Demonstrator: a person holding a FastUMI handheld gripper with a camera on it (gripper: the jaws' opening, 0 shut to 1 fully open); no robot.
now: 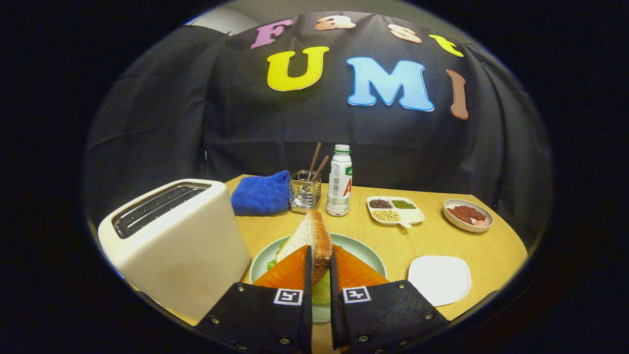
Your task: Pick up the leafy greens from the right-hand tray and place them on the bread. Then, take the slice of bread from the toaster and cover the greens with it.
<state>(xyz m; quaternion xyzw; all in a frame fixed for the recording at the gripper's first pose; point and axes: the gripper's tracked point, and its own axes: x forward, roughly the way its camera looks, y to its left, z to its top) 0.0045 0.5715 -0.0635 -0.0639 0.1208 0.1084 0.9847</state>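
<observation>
Bread slice (314, 241), white crumb with brown crust, stands on edge pinched between both fingers of the gripper (320, 268), jaws nearly closed on it. It hangs just over the pale green round plate (366, 248), where light green leafy greens (322, 295) already lie. Step 1 looks done; left: lower the slice flat onto the greens and release. Cream 2-slot toaster (177, 246) beside the plate looks empty; white square tray (440, 279) on the other side is bare.

Glossy smooth toaster (177, 246), fuzzy cloth towel (261, 192), wire-metal holder (305, 191), matt wooden table (486, 250).
</observation>
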